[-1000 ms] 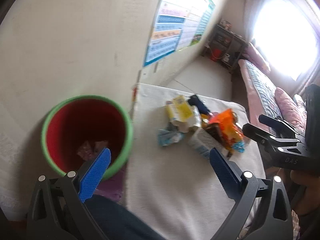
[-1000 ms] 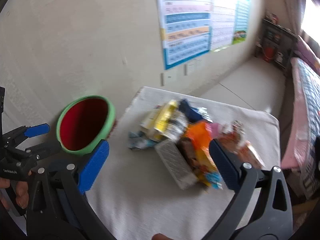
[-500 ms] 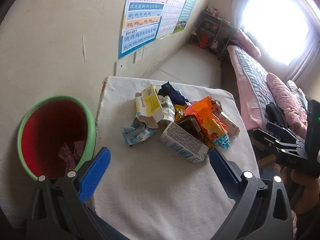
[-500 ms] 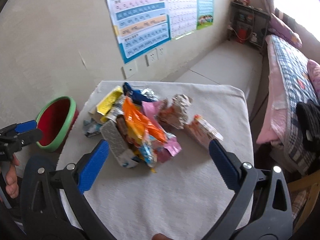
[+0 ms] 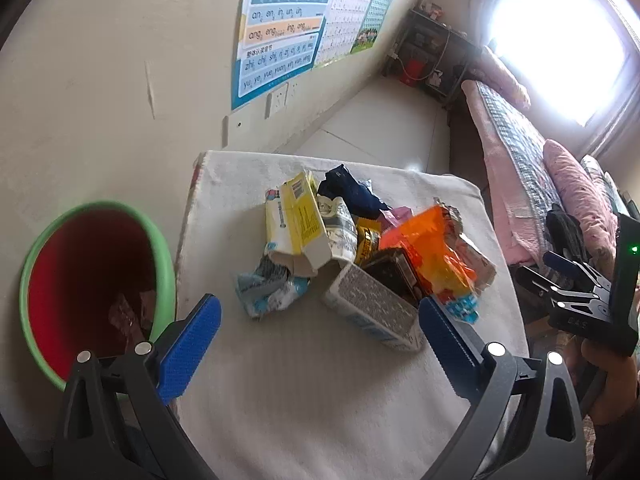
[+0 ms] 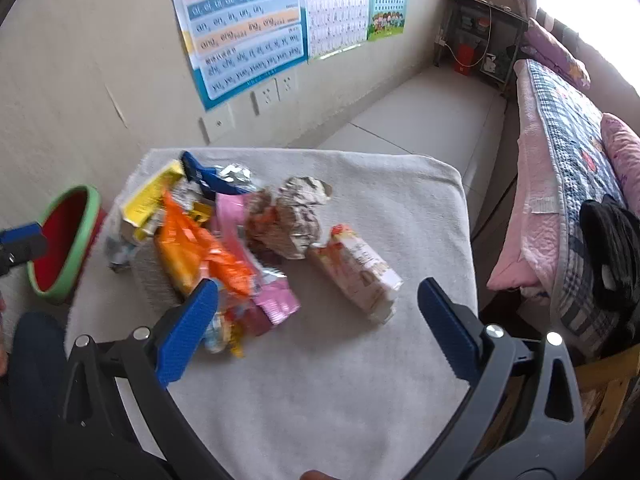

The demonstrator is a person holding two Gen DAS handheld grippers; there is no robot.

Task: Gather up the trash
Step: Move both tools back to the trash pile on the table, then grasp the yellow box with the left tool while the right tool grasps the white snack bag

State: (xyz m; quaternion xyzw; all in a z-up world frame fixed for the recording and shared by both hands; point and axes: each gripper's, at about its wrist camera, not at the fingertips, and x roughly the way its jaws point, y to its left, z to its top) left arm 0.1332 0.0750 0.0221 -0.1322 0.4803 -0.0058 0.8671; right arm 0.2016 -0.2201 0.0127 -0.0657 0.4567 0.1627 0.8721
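Trash [image 5: 360, 256]: a heap of wrappers and cartons in the middle of the table [image 5: 304, 408], which is covered by a white towel.
Bin [image 5: 92, 280]: red inside with a green rim, on the floor just beside the table's left edge; a few scraps already lie at its bottom.
Left tongs [image 5: 320, 332]: released, blue pads wide apart, nothing between them; they hover over the near side of the heap, close to a grey-speckled carton [image 5: 372, 312].
Right tongs [image 6: 318, 316]: also released and empty, hanging over the pile's right side near a pink-and-white carton [image 6: 360, 272].
Change: a second ago the left view was aimed at the bin; it has since swung across to the heap, and the right tongs have drifted from the pile's left part toward its right.
Meaning: judging from this, a drop-off is finished and a fresh pick is starting; most of the trash is not yet collected.
Next: probably a descent and a closing on the nearest carton or wrapper.
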